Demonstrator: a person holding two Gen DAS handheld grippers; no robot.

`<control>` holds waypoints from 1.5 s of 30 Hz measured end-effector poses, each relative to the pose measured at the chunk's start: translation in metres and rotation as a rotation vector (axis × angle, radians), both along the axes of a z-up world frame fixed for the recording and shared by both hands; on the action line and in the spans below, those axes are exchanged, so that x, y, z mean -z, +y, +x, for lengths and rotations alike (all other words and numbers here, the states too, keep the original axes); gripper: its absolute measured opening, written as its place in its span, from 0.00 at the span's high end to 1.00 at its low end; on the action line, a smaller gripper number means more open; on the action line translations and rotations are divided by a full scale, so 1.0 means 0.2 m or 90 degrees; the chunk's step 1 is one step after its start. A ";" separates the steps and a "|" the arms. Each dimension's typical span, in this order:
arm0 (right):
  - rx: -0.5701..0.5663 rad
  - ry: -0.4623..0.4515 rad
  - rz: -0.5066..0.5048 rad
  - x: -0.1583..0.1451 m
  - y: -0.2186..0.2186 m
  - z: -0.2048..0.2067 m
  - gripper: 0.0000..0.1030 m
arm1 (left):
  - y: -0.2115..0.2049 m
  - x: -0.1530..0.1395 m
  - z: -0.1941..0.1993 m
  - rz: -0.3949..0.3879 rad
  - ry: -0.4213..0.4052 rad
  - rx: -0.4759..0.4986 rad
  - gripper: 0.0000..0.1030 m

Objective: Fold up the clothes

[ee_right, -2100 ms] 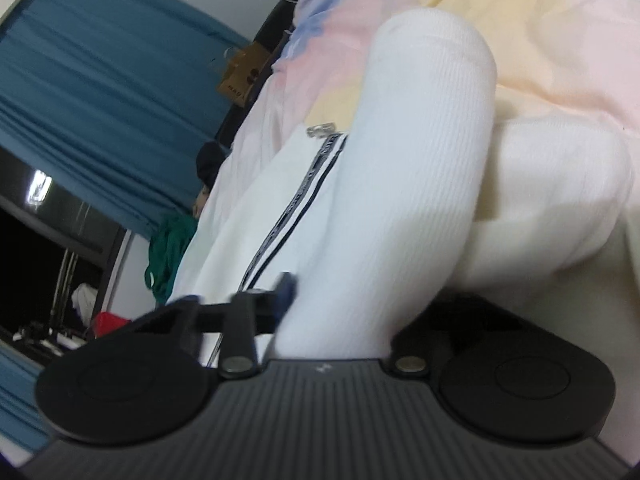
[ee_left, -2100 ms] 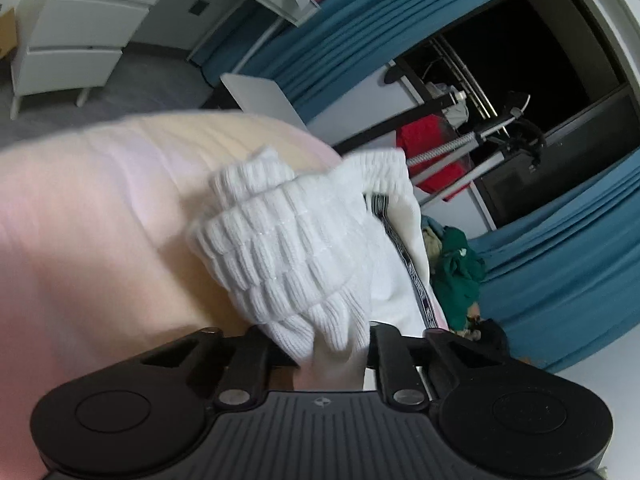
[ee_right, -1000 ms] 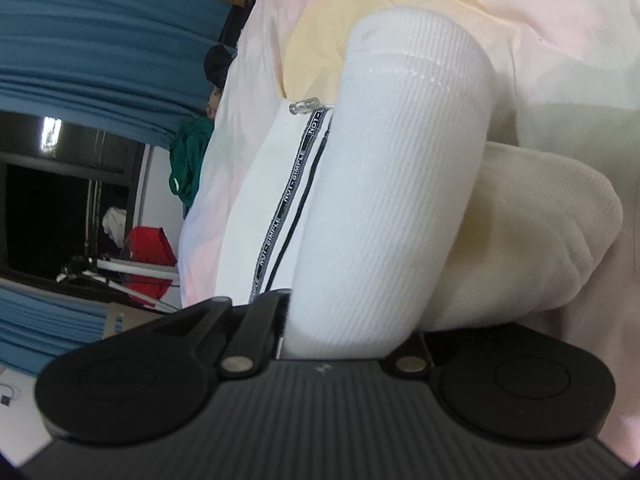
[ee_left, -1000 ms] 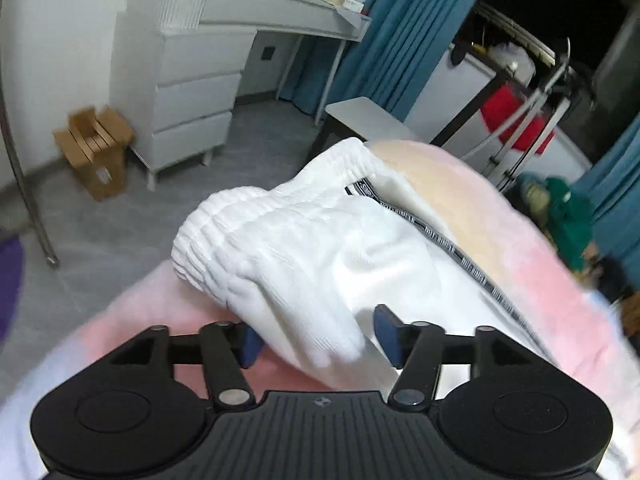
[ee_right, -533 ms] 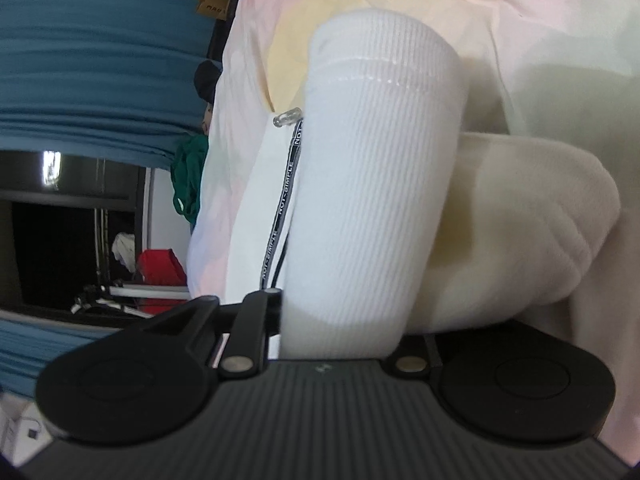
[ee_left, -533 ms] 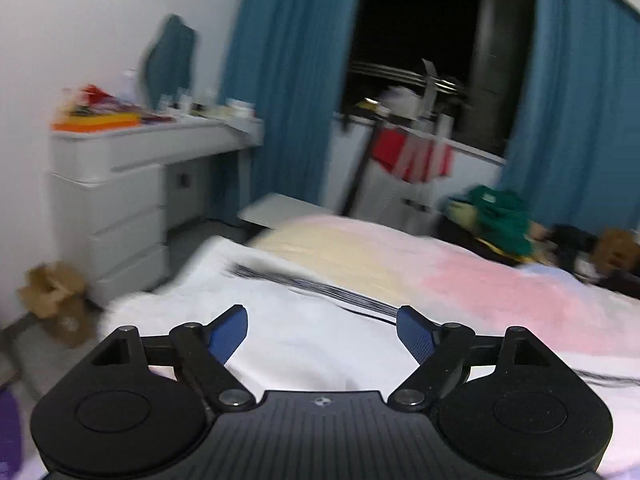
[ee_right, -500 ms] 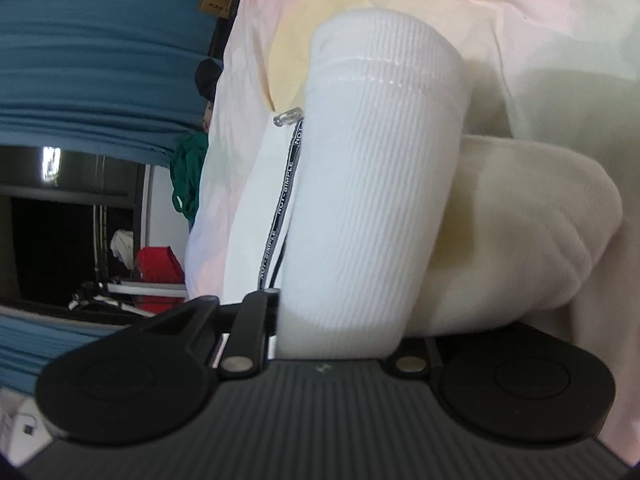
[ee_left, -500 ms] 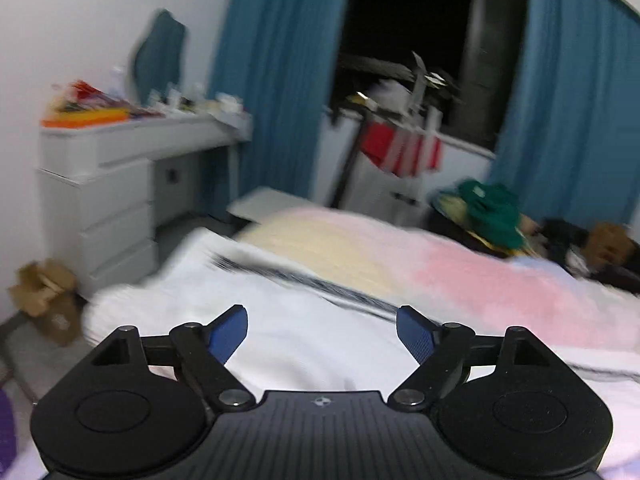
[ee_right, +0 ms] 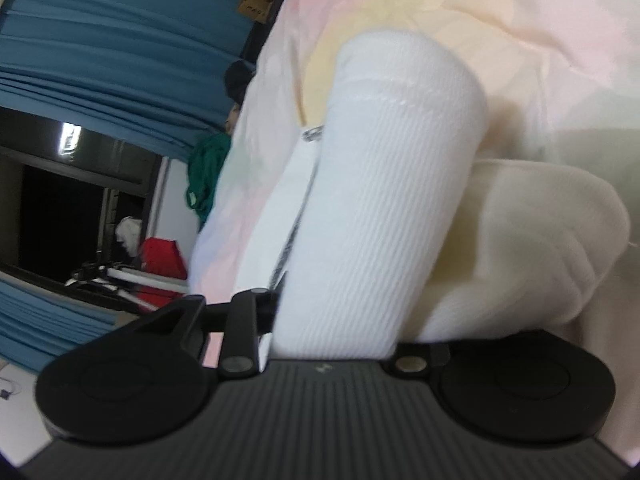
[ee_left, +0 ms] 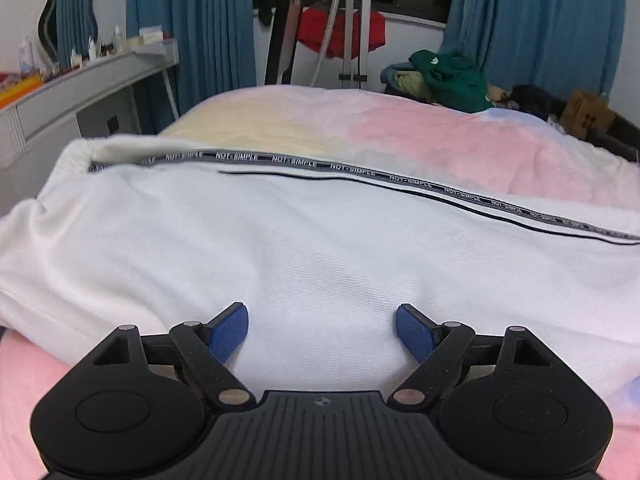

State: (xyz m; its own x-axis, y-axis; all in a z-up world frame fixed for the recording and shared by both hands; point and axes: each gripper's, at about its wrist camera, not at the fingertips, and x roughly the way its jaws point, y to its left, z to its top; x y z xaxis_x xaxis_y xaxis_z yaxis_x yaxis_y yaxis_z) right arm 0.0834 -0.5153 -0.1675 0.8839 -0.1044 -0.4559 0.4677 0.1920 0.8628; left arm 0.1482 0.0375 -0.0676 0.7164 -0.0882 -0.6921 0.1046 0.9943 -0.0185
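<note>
Left gripper [ee_left: 322,326] is hovering open over white trousers [ee_left: 320,248]; right gripper [ee_right: 336,320] is clamping the ribbed cuff [ee_right: 392,200]. Mid-fold, probably; next needs regrasping toward 10 o'clock.

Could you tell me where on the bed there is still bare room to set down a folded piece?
Bare blanket lies beyond the white garment, up to the green clothes pile. The near side is crowded: the garment spreads before the left tool.

Left wrist view low across bed [ee_left: 400,136], right wrist view close, tilted, both showing white trousers [ee_left: 320,248].
</note>
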 end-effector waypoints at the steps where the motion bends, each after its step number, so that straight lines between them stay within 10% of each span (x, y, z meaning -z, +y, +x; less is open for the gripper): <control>1: 0.005 0.003 -0.001 0.00 -0.01 0.00 0.64 | 0.01 0.01 0.00 -0.002 0.001 0.000 0.19; 10: 0.009 0.056 -0.078 -0.04 0.00 0.02 0.66 | 0.05 0.02 0.02 0.003 0.007 0.000 0.19; 17: 0.010 0.114 -0.191 -0.23 0.08 0.05 0.86 | 0.06 0.01 0.03 0.001 0.008 0.008 0.19; 25: -0.015 0.145 -0.577 -0.73 0.62 0.15 0.86 | 0.12 -0.05 0.00 -0.025 -0.024 -0.002 0.20; 31: -0.099 0.059 -0.812 -0.96 1.23 0.24 0.86 | 0.24 -0.15 -0.05 -0.076 -0.058 -0.045 0.20; 36: -0.250 -0.007 -0.960 -0.77 1.77 0.28 0.86 | 0.33 -0.22 -0.12 -0.105 -0.096 -0.084 0.20; 42: -0.521 0.070 -0.989 -0.23 2.11 0.30 0.86 | 0.36 -0.24 -0.14 -0.110 -0.109 -0.103 0.20; 45: -0.523 0.076 -0.959 -0.19 2.08 0.31 0.86 | 0.36 -0.24 -0.14 -0.113 -0.110 -0.104 0.20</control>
State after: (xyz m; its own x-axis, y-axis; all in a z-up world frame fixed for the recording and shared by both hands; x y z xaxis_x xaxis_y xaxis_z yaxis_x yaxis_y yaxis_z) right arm 0.1444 -0.1003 -0.1287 0.8916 -0.0419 -0.4508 -0.1169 0.9406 -0.3186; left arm 0.1207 0.1088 -0.0196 0.8373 -0.0703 -0.5422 -0.0404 0.9810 -0.1896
